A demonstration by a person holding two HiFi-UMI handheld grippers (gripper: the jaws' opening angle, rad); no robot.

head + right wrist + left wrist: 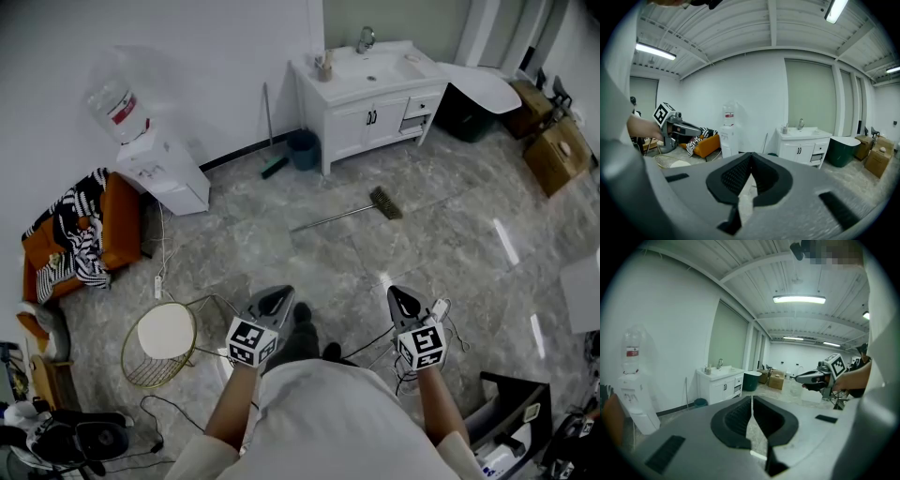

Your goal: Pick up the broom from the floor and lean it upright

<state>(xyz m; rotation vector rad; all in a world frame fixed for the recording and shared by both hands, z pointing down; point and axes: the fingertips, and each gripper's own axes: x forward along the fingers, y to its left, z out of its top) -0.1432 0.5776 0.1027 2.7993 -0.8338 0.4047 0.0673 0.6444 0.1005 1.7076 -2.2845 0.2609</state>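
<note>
Both tongs are pinched together with nothing in them, the left gripper (275, 298) and the right gripper (403, 302) well short of the white vanity (375, 112). The broom (342, 215) lies flat on the tiles in front of that vanity, bristle end nearer it, handle running away from it. Here's the danger: that thin handle could roll off on the glossy floor if jaws come down unopened or off-centre, and a grab far from the head may let it swing. It's a slim pale stick with a dark, stubby brush head.
</note>
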